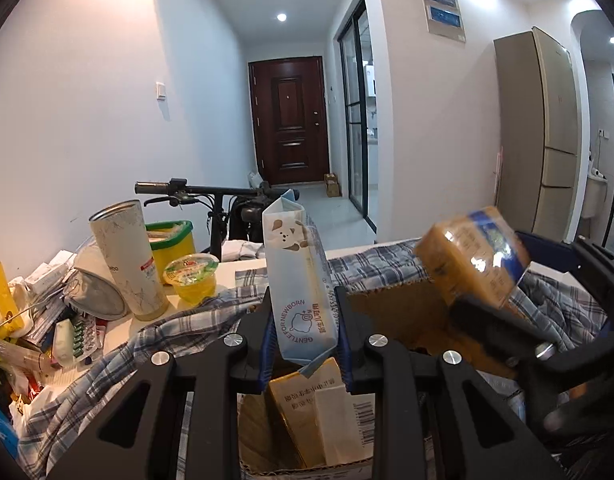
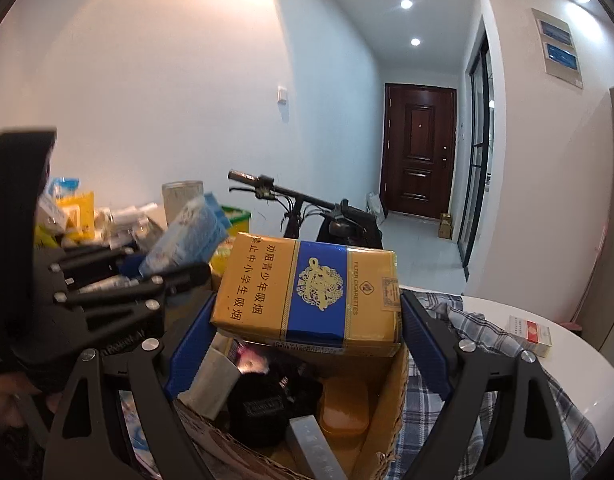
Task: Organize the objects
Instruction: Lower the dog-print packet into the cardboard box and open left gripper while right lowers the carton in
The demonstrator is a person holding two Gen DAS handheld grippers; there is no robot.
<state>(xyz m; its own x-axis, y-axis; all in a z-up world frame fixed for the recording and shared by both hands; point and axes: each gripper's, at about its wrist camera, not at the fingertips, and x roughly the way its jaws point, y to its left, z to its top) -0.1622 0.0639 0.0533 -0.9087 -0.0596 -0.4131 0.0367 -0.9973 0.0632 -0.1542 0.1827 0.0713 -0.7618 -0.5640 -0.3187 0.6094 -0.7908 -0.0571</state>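
Observation:
My left gripper (image 1: pixel 305 320) is shut on a light-blue baby wipes pack (image 1: pixel 297 276), held upright above the open cardboard box (image 1: pixel 395 312). My right gripper (image 2: pixel 307 324) is shut on a gold-and-blue cigarette carton (image 2: pixel 307 296), held flat above the same box (image 2: pixel 391 396). The carton also shows blurred in the left wrist view (image 1: pixel 473 256), and the wipes pack in the right wrist view (image 2: pixel 187 236). The box holds a yellow box (image 1: pixel 295 412), a black pouch (image 2: pixel 267 400), an orange case (image 2: pixel 345 404) and other items.
A plaid cloth (image 1: pixel 119 364) covers the white table under the box. To the left stand a tall white canister (image 1: pixel 127 260), a jelly cup (image 1: pixel 193 276), a yellow-green tub (image 1: pixel 173 240) and a clutter pile (image 1: pixel 35 320). A red-white cigarette pack (image 2: pixel 531 334) lies on the table at right. A bicycle (image 2: pixel 307 208) stands behind.

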